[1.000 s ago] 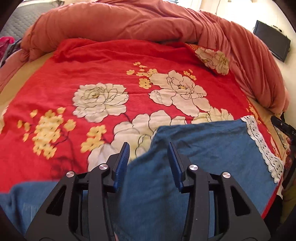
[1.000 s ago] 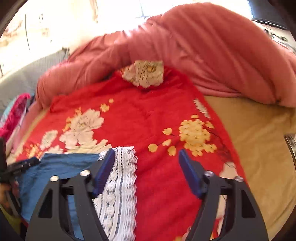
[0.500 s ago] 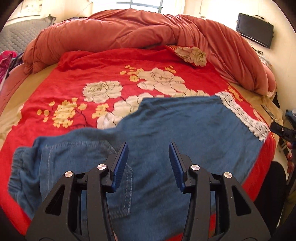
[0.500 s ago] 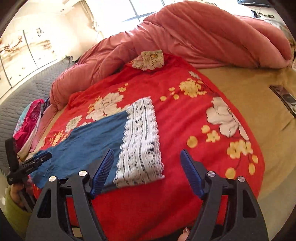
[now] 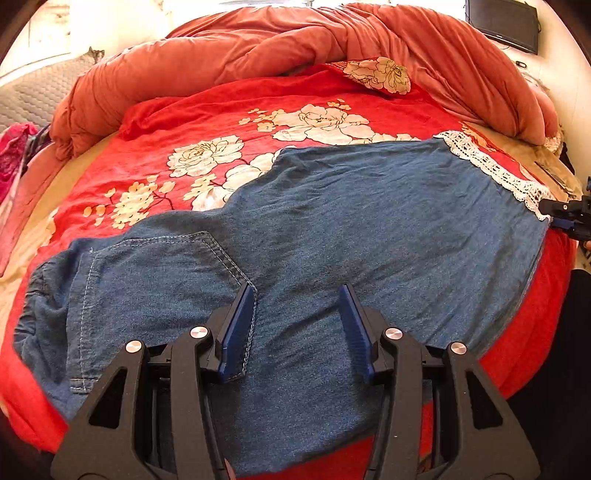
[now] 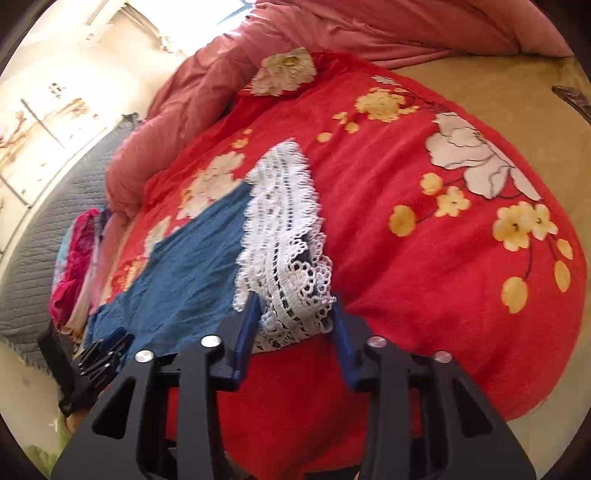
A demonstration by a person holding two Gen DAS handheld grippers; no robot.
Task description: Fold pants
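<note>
Blue denim pants with a white lace hem lie spread across a red floral blanket; waist and pocket are at the left. My left gripper is open above the middle of the pants near the pocket corner, holding nothing. In the right wrist view the pants end in the lace hem. My right gripper is open with the bunched lace hem between its fingers at the bed's near edge. The right gripper also shows in the left wrist view, at the hem.
A heaped orange-pink duvet lies along the far side of the bed. A floral pillow sits near it. Pink clothes are stacked at the left. A dark screen hangs on the wall. Tan sheet shows at the right.
Both grippers have pulled back toward the near edge, so more of the pants shows. The right gripper's fingers have narrowed and now straddle the lace hem, which has bunched up.
</note>
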